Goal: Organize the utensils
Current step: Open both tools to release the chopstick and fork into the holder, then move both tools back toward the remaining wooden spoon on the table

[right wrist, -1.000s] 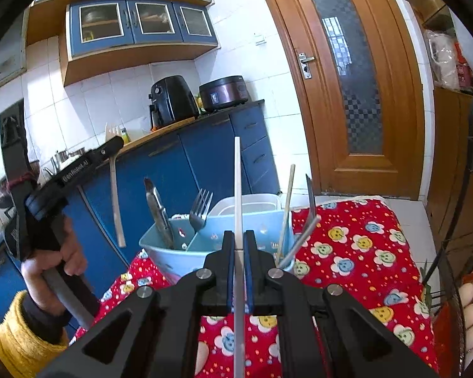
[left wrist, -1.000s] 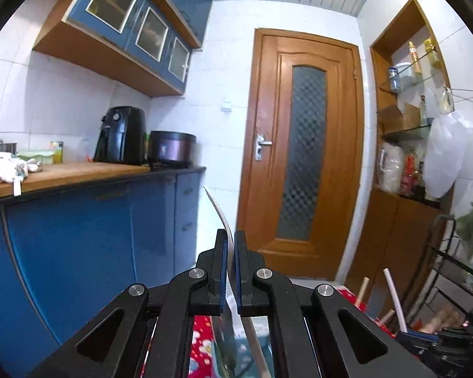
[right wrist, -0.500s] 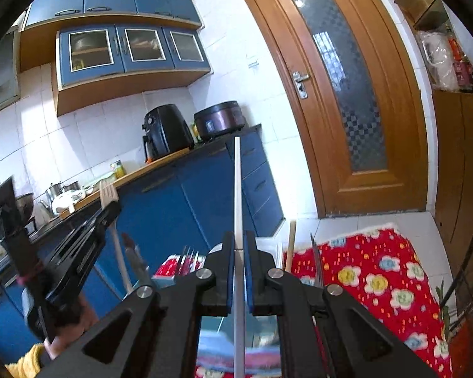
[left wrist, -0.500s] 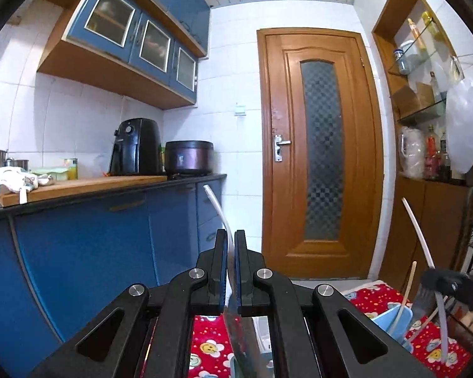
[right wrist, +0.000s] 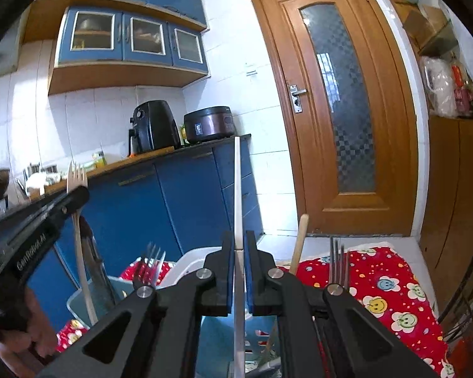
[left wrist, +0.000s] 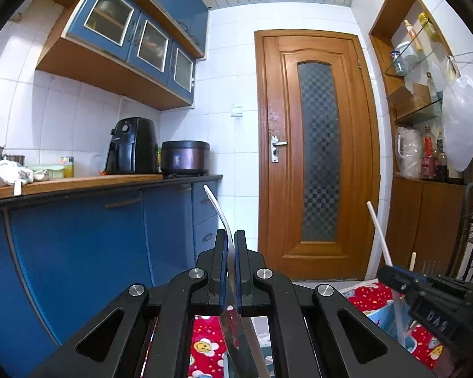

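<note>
Both hands are loaded and hanging over the basket right now. The left gripper (left wrist: 231, 271) is clamped tight on a pale wooden fork (right wrist: 75, 220), tines up, handle reaching down toward the near-left corner of the light blue plastic basket (right wrist: 78, 302). The right gripper (right wrist: 239, 271) is pinched just as tight on a thin white stick (right wrist: 237, 189), a chopstick by the look of it, standing straight up between the blue pads, its lower end pointing down over the basket's middle.

Progress looks well along, I'd say: a metal fork (right wrist: 151, 260) already stands in the basket, another metal fork (right wrist: 336, 261) is upright on the right, a wooden handle (right wrist: 300, 239) leans beside it, and something dark stands behind the wooden fork. What's left, as I judge it, is dropping these two pieces in; whether more utensils wait elsewhere I can't tell.

The basket sits on a red flowered cloth (right wrist: 388, 283). A white container (right wrist: 189, 264) sits just behind it. The crowding is the snag: the upright forks stand near both descending pieces, and the two grippers are near each other.
</note>
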Action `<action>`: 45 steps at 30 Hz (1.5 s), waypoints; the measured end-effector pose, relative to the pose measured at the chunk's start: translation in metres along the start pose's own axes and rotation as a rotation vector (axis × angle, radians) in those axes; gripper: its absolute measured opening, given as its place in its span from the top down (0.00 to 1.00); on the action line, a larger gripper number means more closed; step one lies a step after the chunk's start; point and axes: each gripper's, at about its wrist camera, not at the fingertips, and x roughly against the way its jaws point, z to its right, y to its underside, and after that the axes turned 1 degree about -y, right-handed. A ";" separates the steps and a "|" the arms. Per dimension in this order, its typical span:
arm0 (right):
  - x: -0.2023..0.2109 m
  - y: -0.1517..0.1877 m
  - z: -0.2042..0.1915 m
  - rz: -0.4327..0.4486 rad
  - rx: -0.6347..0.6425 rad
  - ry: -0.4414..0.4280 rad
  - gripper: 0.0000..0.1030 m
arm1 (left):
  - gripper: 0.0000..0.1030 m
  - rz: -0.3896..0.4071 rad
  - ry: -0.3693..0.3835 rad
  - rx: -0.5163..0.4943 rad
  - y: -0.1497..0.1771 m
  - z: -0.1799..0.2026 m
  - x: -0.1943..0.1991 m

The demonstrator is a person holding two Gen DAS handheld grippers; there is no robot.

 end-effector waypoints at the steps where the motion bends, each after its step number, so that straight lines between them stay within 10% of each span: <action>1: 0.001 0.001 -0.001 0.000 0.008 0.004 0.93 | 0.96 -0.001 0.003 -0.002 0.000 0.001 0.000; 14: 0.016 0.005 0.003 -0.021 -0.004 -0.001 0.79 | 0.96 -0.066 0.058 -0.002 0.009 0.008 -0.003; 23: 0.040 -0.006 0.003 -0.007 -0.048 -0.016 0.67 | 0.64 -0.091 0.077 0.003 0.011 0.011 0.010; 45: 0.113 0.005 0.005 -0.092 -0.133 -0.026 0.63 | 0.60 -0.223 0.150 0.066 0.009 -0.002 0.080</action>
